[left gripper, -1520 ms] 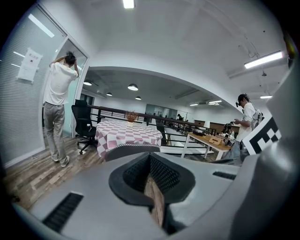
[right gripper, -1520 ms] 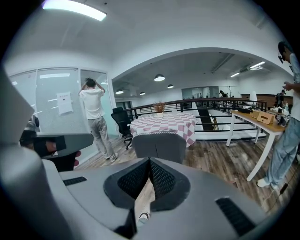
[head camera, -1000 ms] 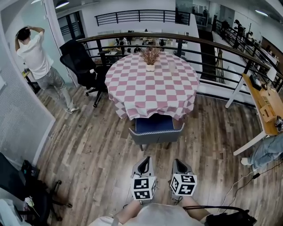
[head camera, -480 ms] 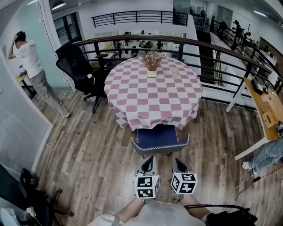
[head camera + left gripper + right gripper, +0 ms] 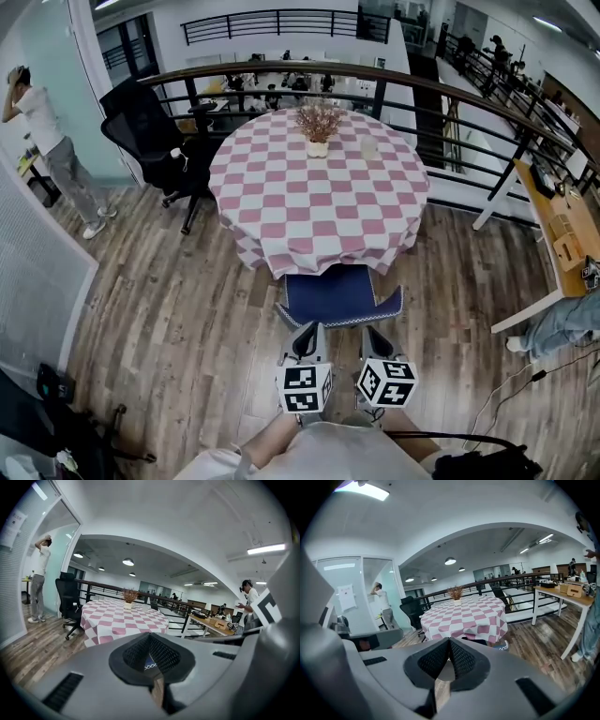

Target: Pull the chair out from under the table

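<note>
At the near side of a round table draped in a pink-and-white checked cloth, a blue-seated, grey-shelled chair sits tucked part-way beneath the cloth's hem. Close to the chair's near edge, the left gripper and right gripper hover side by side over the wood-plank floor. Each gripper's black ribbed pads are closed tip to tip on nothing. The chair lies directly ahead of both grippers.
</note>
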### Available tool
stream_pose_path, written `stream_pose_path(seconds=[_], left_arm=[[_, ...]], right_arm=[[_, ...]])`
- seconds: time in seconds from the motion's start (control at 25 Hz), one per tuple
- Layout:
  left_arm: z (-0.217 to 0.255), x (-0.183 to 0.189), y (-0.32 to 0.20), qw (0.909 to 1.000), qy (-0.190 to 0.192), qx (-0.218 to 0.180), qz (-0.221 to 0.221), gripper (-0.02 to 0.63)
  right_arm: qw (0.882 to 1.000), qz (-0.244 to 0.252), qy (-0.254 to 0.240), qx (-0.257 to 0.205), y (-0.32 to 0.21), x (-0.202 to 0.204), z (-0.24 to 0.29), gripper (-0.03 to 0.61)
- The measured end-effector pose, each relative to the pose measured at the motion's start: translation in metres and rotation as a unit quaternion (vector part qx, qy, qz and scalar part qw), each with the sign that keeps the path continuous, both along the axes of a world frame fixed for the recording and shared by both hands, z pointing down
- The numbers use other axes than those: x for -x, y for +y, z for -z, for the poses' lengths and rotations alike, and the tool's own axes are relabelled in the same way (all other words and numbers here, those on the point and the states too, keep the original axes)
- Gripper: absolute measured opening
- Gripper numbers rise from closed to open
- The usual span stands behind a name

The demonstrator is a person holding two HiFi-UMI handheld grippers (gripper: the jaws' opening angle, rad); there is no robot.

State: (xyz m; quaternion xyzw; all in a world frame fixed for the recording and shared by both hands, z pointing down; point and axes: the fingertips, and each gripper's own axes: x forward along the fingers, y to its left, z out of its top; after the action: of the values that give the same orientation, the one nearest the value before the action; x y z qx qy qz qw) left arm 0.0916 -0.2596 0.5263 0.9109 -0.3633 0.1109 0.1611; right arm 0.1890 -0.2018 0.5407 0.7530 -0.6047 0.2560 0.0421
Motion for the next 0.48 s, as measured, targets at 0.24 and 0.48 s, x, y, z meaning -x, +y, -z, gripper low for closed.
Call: stream_pose_path(seconds=[0.24,0.48], left_arm=[[-0.014,0.003,-0.003,0.9997,-0.012,0.019,0.008,0.005],[-0.020,0.006,-0.009,0.9987,-0.018,0.030,0.037,0.005]], right_arm=[[0.999,0.024,-0.002,0.023,-0.011,0.001,-0.013,0.018],[0.995,0.092,-0.014,0.025,-0.022,-0.001,-0.018,0.020]])
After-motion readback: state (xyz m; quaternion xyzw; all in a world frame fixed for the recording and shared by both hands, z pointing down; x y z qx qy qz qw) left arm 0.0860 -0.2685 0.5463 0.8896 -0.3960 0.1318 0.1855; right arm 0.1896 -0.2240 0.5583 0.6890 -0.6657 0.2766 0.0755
